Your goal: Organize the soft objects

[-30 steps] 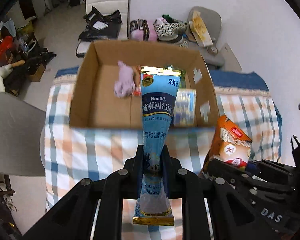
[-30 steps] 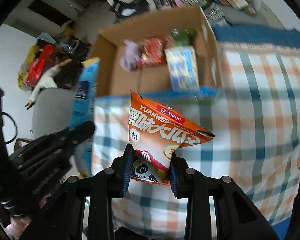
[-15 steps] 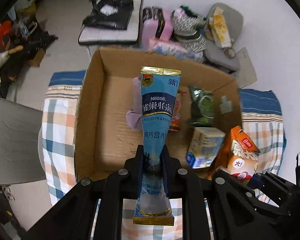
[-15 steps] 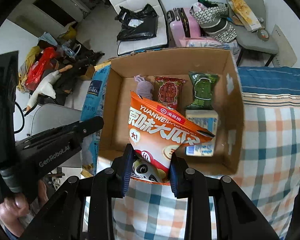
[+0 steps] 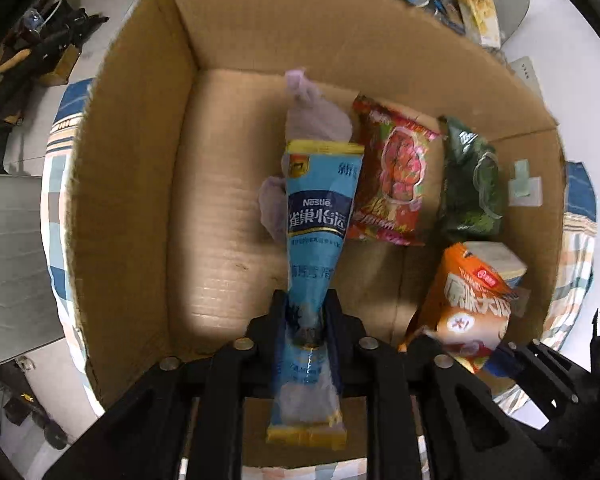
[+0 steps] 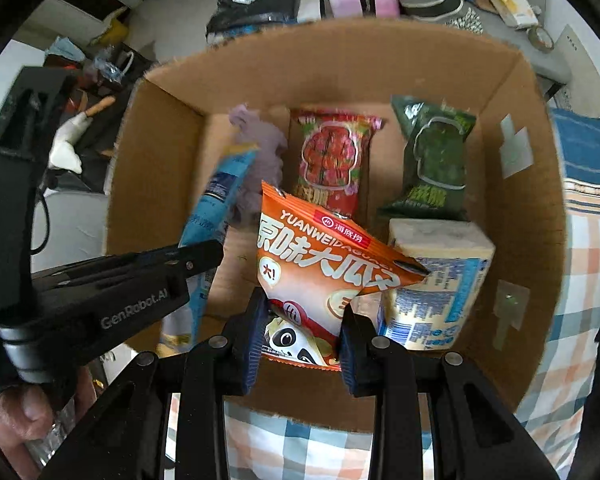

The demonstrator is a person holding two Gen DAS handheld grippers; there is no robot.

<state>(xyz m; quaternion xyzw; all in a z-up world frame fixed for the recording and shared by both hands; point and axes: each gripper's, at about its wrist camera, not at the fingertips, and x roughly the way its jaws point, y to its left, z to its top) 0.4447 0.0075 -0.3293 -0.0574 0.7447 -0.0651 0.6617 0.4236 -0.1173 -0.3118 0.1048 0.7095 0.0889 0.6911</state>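
Blue Nestle pouch (image 5: 318, 216) between left gripper (image 5: 305, 320) fingers (image 5: 277, 312), over cardboard box (image 5: 132, 168).

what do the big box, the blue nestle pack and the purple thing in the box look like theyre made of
Box: brown corrugated cardboard, matte; fluting lines and ragged cut edges show.
Blue Nestle pack: glossy plastic film, probably foil-lined; it creases where the left gripper pinches it, with shiny gold end seals.
Purple thing: seemingly soft fabric or plush, matte and lumpy; too blurred to be sure.

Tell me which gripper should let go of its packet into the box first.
Left, probably. The left gripper holds the blue Nestle packet over bare cardboard box floor. The right gripper holds the orange snack bag close against the tissue pack.
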